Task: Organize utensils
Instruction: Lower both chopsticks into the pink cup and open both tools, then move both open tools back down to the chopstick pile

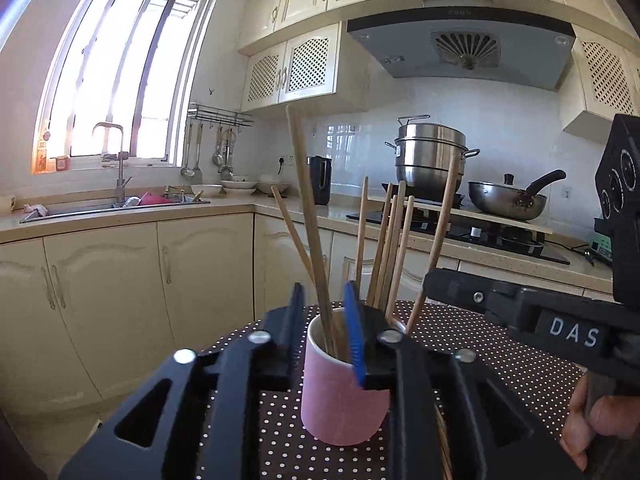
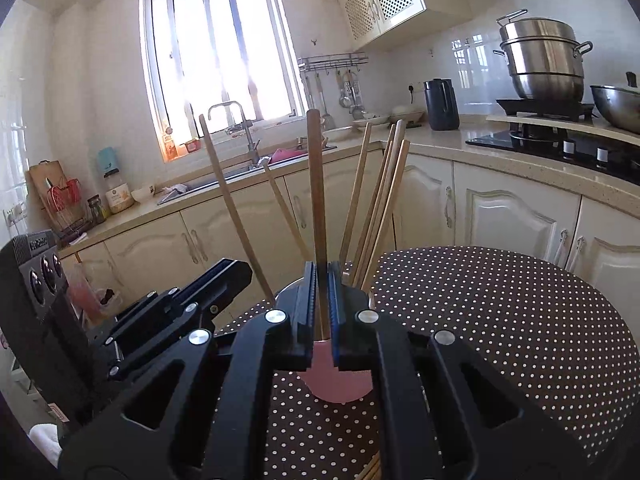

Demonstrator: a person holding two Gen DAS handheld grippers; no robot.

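**A:** Where's everything?

**B:** Pink mug (image 1: 344,380) stands lower centre on the dotted tabletop (image 2: 500,320), chopsticks (image 1: 384,248) inside. My right claw (image 2: 322,304) is clenched on one chopstick (image 2: 316,184); my left claw (image 1: 325,332) is released.

**A:** Handling?

**B:** Light, stiff, probably slick; I'd pinch low.

Both wrist views closely face the pink cup (image 1: 344,392) from opposite sides.
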